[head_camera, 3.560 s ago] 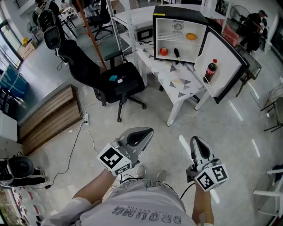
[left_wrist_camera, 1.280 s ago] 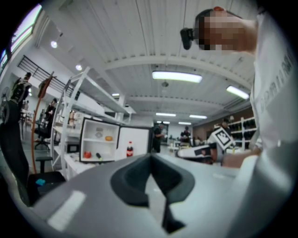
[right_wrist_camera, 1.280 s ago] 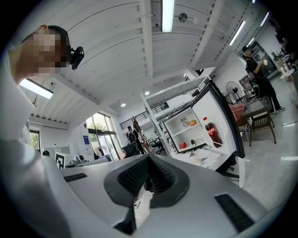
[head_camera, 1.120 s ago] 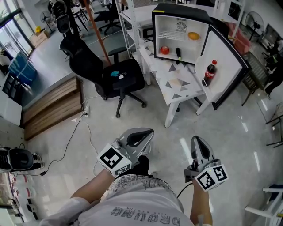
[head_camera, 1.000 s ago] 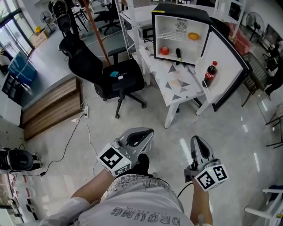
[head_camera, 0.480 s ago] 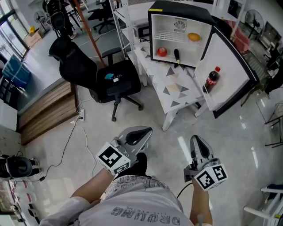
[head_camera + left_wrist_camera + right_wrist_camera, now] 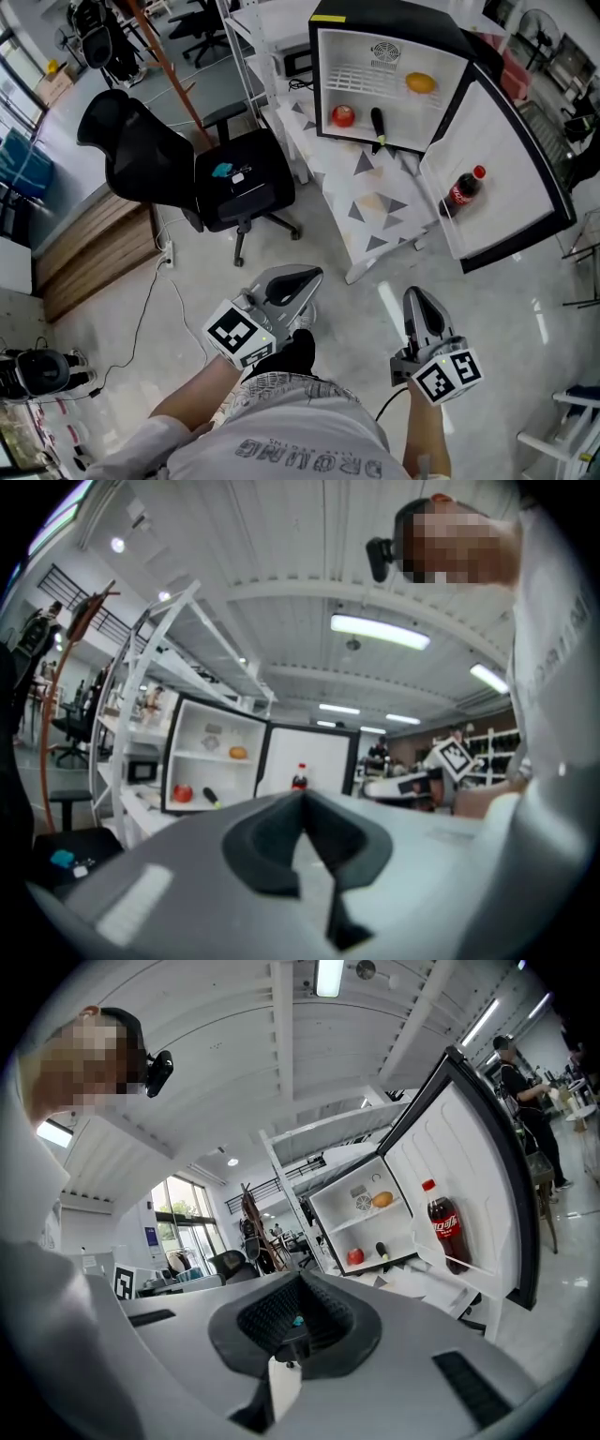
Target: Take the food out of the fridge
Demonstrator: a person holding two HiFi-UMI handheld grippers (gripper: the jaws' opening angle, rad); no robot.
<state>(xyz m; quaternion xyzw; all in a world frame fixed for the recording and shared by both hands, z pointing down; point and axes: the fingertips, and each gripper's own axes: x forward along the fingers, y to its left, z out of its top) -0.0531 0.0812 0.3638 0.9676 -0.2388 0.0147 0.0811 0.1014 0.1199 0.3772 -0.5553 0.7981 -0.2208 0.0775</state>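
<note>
The food sits in the open fridge (image 7: 394,13), well apart from us. A red round fruit (image 7: 343,115) and a dark, stick-like item (image 7: 378,125) lie on the lower shelf, and an orange-yellow piece (image 7: 421,83) lies on the upper one. A cola bottle (image 7: 463,190) stands in the rack of the swung-out door (image 7: 497,131). The fridge stands on a white table (image 7: 375,202) with a triangle pattern, and a black office chair (image 7: 234,178) is near its left side. Our left gripper (image 7: 305,277) and right gripper (image 7: 415,302) hang low in front of us, each with its jaws closed on nothing.

We judge the step in hand to be the approach. To do it well, we should come in between the chair and the door's edge without brushing the door. We should part the jaws before reaching a shelf and take the red fruit level and gently, since it may roll.
</note>
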